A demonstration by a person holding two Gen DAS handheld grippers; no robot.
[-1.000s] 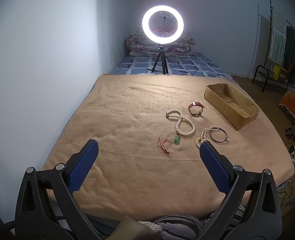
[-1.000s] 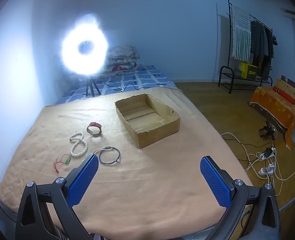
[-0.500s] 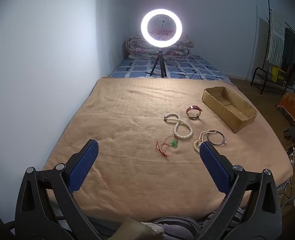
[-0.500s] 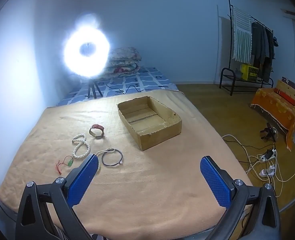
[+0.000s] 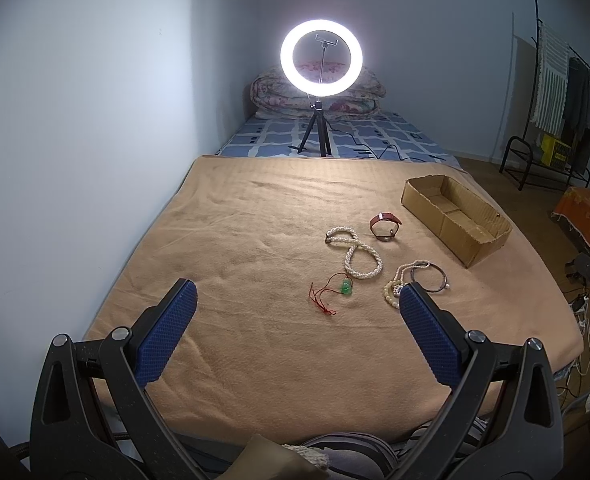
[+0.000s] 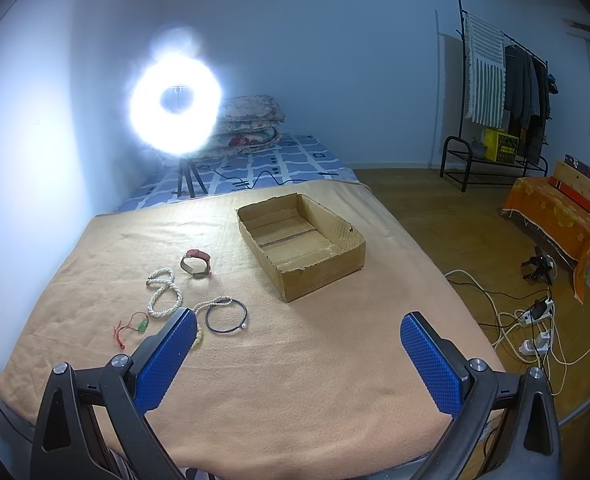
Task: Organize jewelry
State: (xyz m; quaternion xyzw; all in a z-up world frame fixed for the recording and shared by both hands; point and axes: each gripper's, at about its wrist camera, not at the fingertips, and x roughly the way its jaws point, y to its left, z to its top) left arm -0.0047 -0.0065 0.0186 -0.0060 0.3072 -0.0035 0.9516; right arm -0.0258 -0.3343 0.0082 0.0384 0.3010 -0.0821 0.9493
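Both tongs, your left gripper (image 5: 297,298) and right gripper (image 6: 298,332), hang spread wide over the tan blanket (image 5: 255,220), holding nothing.

Since a second ago your views have barely drifted. Ahead of your left gripper lie the white pearl necklace (image 5: 355,250), red-corded green pendant (image 5: 345,286), red-strapped watch (image 5: 385,226) and dark bangle (image 5: 429,278); the empty brown cardboard box (image 6: 301,236) sits beyond your right gripper.

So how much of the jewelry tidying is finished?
Nothing yet: the cardboard box is empty. Nothing is in hand; the left tool and right tool are open. Left: watch, pearl necklace, green pendant, bead strand and dark bangle on the blanket.
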